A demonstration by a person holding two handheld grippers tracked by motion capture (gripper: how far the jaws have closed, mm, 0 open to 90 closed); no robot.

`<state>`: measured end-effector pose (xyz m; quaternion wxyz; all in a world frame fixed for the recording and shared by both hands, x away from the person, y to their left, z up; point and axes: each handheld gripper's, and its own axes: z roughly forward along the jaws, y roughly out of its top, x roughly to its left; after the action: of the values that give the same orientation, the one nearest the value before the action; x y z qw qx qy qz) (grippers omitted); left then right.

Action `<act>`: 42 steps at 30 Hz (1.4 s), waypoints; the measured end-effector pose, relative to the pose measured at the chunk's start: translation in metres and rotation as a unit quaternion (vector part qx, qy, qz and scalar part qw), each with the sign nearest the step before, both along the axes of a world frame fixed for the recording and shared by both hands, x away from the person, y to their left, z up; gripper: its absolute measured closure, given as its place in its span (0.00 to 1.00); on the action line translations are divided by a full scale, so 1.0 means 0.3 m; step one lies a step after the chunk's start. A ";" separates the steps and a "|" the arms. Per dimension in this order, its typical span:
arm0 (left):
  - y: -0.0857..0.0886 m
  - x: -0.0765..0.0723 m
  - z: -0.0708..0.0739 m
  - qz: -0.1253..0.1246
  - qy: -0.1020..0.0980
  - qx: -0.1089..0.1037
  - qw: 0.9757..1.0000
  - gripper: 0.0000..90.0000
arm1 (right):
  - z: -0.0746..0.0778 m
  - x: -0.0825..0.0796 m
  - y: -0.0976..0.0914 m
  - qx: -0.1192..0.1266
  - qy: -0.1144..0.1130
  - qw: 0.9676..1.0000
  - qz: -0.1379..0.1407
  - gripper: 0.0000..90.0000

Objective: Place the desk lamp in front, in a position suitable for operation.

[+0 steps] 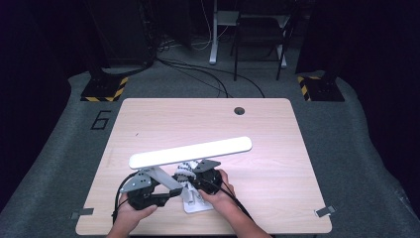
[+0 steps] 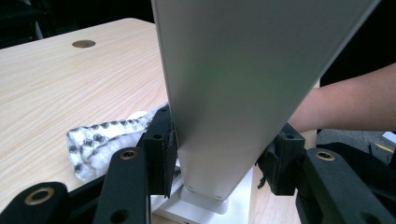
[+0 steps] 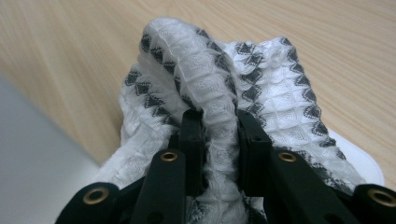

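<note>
On the worktop (image 1: 148, 119), near its front edge, the left tool (image 2: 219, 163) clamps a white desk lamp's arm (image 2: 233, 93); the right gripper view shows the right tool (image 3: 219, 140) pinching a patterned white cloth (image 3: 210, 70) beside the lamp's base (image 1: 195, 204).

We see our left hand-held gripper (image 2: 219, 163) with its two black jaws set against either side of a flat pale-grey lamp arm (image 2: 243, 88), which rises from a white base (image 2: 205, 210) on the light wood-grain worktop (image 2: 56, 88). A white cloth with a dark diamond pattern (image 2: 100, 140) lies bunched just beside the base. A bare forearm (image 2: 350, 105) reaches in from the right.
</note>
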<state>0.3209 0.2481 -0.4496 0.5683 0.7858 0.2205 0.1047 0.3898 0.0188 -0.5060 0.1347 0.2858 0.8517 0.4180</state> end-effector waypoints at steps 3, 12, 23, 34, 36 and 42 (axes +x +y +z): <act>0.001 0.001 0.000 -0.002 0.001 0.001 1.000 0.59 | 0.000 0.017 -0.004 0.003 0.004 1.000 -0.008 0.83; 0.000 -0.001 -0.001 0.002 0.002 -0.002 1.000 0.59 | -0.003 0.058 -0.015 -0.011 0.011 0.999 -0.041 0.84; 0.000 0.000 -0.001 0.000 0.002 -0.001 1.000 0.59 | -0.006 0.099 -0.035 -0.006 0.020 0.998 -0.065 0.84; 0.000 -0.001 -0.002 0.003 0.003 -0.005 1.000 0.59 | -0.004 0.123 -0.057 -0.010 0.020 0.996 -0.082 0.84; -0.001 -0.001 -0.002 0.003 0.003 -0.006 1.000 0.59 | -0.004 0.125 -0.062 -0.012 0.022 0.996 -0.084 0.84; 0.000 -0.001 -0.001 0.000 0.004 -0.003 1.000 0.59 | -0.001 0.129 -0.067 -0.019 0.021 0.996 -0.086 0.84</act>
<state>0.3205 0.2482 -0.4499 0.5698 0.7843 0.2238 0.1007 0.4287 -0.0013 -0.5062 0.1574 0.3641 0.8345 0.3824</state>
